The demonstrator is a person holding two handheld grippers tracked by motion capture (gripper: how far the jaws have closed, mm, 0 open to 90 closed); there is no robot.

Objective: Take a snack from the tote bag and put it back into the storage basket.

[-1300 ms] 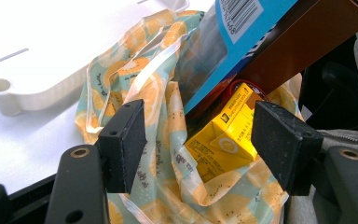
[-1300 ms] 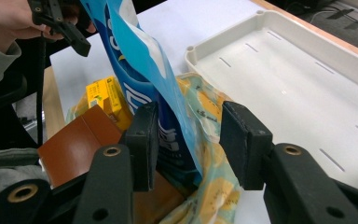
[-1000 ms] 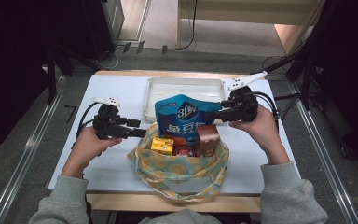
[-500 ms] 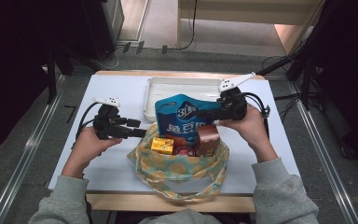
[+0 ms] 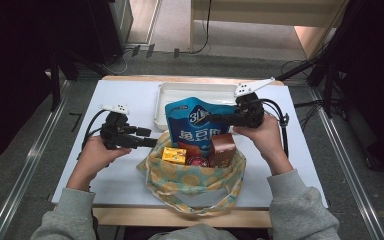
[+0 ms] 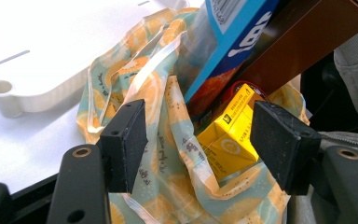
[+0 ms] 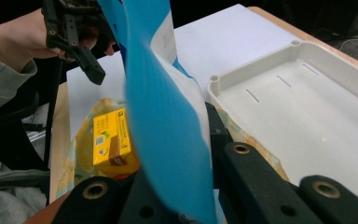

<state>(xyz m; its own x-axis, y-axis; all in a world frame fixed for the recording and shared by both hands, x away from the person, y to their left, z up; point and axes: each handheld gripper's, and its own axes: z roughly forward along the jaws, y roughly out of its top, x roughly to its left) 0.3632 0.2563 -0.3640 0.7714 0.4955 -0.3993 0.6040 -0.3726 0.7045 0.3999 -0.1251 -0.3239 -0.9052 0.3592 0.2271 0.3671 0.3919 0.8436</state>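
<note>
A blue snack bag [image 5: 199, 124] stands upright in an orange-patterned cloth bag [image 5: 195, 185], beside a yellow box [image 5: 174, 156], a red can [image 5: 196, 161] and a brown box [image 5: 222, 150]. My right gripper [image 5: 226, 119] has just been closing and is now shut on the blue snack bag [image 7: 168, 135], pinching its right edge. My left gripper [image 5: 152, 143] is open at the cloth bag's left rim. In the left gripper view the cloth rim [image 6: 177, 140] and the yellow box [image 6: 230, 135] lie between its jaws, and the pads are not pressing on them.
A white tray [image 5: 180, 92] lies just behind the cloth bag on the white tabletop [image 5: 125, 100]. Bare table stretches to the left of the left hand and to the right of the right forearm. Black cables trail from both grippers.
The right gripper's jaws have closed onto the blue snack bag's right edge, and the right hand shifted slightly. The left hand and its gripper have stayed put.
</note>
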